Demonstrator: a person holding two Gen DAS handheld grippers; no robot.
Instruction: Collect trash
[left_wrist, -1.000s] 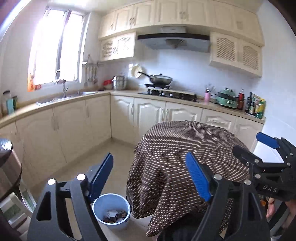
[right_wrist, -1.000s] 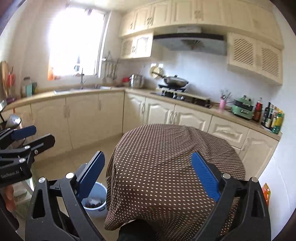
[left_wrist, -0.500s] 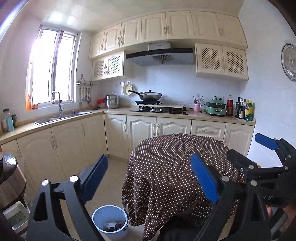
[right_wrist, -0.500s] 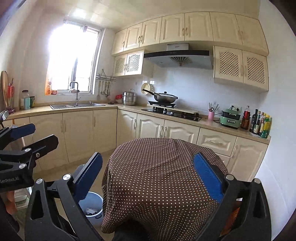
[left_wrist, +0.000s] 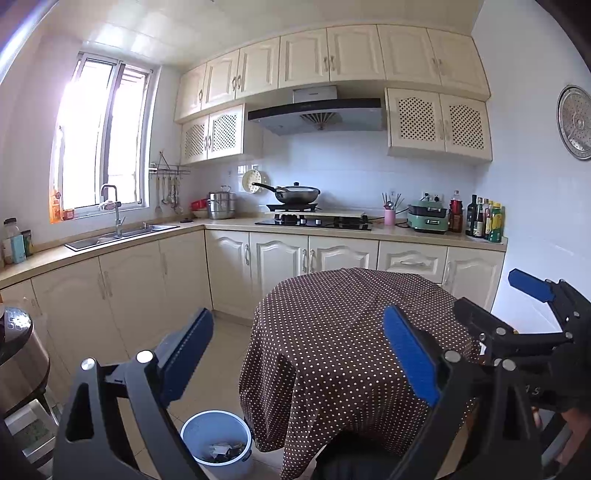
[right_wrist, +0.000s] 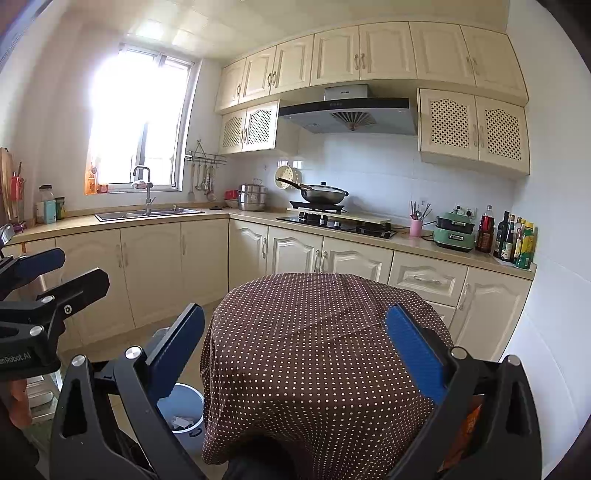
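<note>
A light blue trash bin stands on the floor left of a round table covered by a brown polka-dot cloth; scraps lie inside the bin. It also shows in the right wrist view. My left gripper is open and empty, held above the floor and table edge. My right gripper is open and empty over the table. The right gripper shows at the right of the left view, the left gripper at the left of the right view.
L-shaped cream cabinets with a sink, stove and wok, and bottles line the walls. A steel appliance stands at far left. An orange packet shows by the right finger.
Both grippers have pulled back and tilted up: the table and bin sit lower and farther, and more ceiling shows. Both stay open and empty.
</note>
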